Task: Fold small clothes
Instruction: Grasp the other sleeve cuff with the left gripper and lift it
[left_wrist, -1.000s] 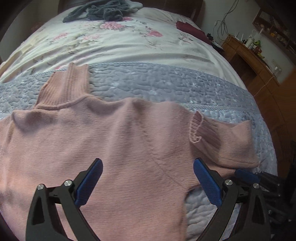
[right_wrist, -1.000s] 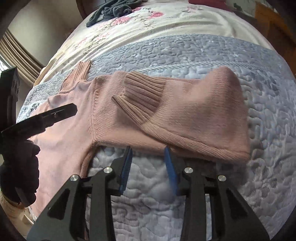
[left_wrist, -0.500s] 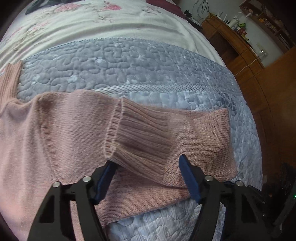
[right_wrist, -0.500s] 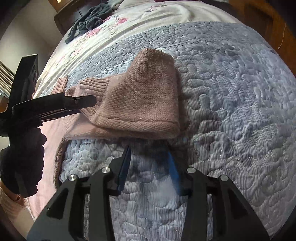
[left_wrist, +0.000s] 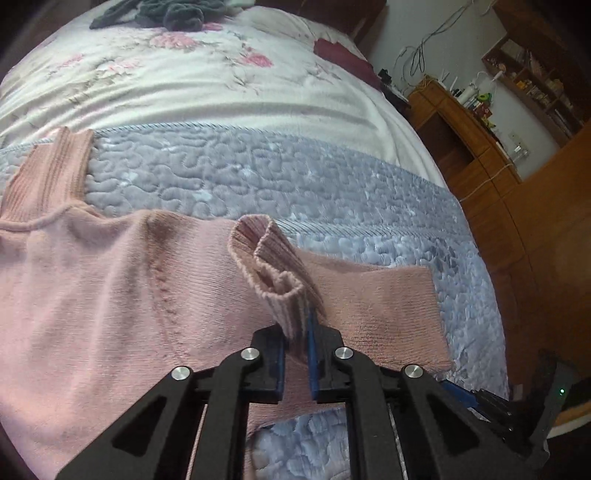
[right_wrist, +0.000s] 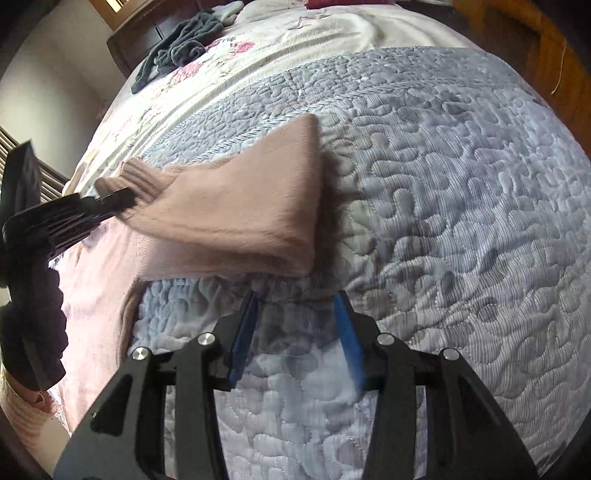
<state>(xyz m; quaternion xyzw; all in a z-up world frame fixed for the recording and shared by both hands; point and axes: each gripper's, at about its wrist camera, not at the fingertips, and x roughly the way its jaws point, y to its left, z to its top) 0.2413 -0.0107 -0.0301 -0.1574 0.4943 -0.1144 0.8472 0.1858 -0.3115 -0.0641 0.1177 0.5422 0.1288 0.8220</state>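
Observation:
A pink knit sweater (left_wrist: 110, 295) lies flat on the grey quilt (left_wrist: 258, 177), its ribbed collar (left_wrist: 48, 177) at the far left. The right sleeve (left_wrist: 388, 314) is doubled back toward the body. My left gripper (left_wrist: 295, 332) is shut on the ribbed cuff (left_wrist: 269, 258), which stands up bunched between the blue pads. In the right wrist view the same sleeve (right_wrist: 240, 210) rises at the cuff end, where the left gripper (right_wrist: 85, 206) holds it. My right gripper (right_wrist: 295, 306) hovers open over bare quilt just below the sleeve fold, holding nothing.
A floral white blanket (left_wrist: 184, 85) covers the far half of the bed, with a heap of dark grey clothes (left_wrist: 166, 11) on it. A wooden dresser (left_wrist: 461, 129) and door stand to the right. A dark gloved hand (right_wrist: 29, 314) holds the left gripper.
The left gripper came over to the sleeve, shut on the ribbed cuff and raised it. The right gripper has widened its jaws and sits slightly back from the sleeve edge.

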